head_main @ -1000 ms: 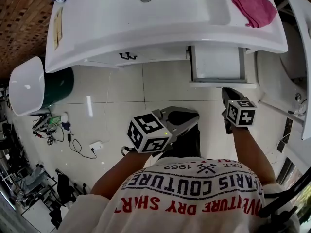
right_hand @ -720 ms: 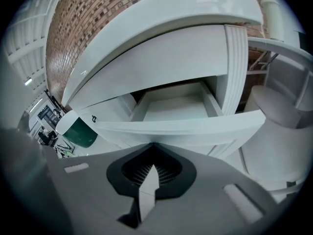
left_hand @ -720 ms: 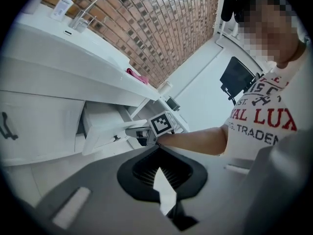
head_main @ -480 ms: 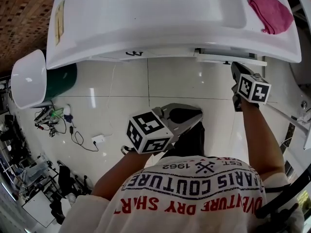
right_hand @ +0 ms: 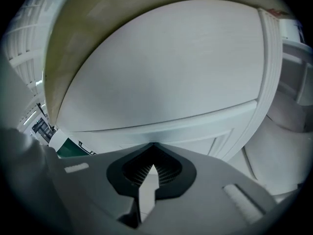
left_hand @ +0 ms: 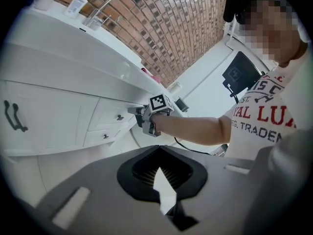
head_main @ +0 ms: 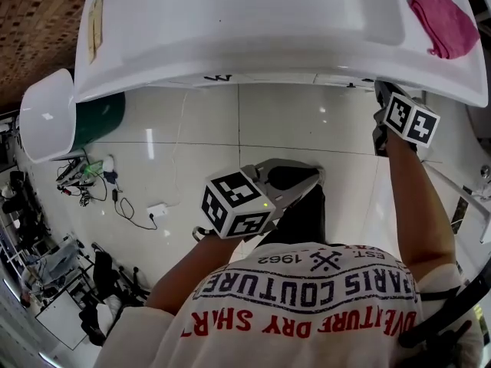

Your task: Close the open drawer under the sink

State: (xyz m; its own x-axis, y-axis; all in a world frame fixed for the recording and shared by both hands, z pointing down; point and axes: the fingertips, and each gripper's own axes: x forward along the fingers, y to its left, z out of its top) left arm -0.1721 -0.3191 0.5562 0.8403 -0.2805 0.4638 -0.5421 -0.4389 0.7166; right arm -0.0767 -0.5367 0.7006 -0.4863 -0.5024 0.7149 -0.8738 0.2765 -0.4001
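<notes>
left gripper view shows the right gripper (left_hand: 135,113) at the upper drawer (left_hand: 115,117) under the sink (left_hand: 73,77). the drawer looks flush with the one below it, though i cannot tell whether a thin gap remains. in the right gripper view the jaws are together with nothing between them, their tips at or just short of the white panel. the left gripper (head_main: 303,181) hangs near the person's body, well apart from the cabinet, jaws likewise closed and empty.

the task looks nearly or fully done, so the main risk is over-pushing. the closed tips could skid off the smooth front onto the frame, or the drawer could bounce back out if it is released sharply. the sink rim overhangs just above the right gripper, so lifting it straight up could knock the rim.

a pink cloth (head_main: 446,23) lies on the sink's right edge. a green bin (head_main: 98,123) and loose cables (head_main: 115,205) sit on the tiled floor off to the left. none of these stands in the way.
</notes>
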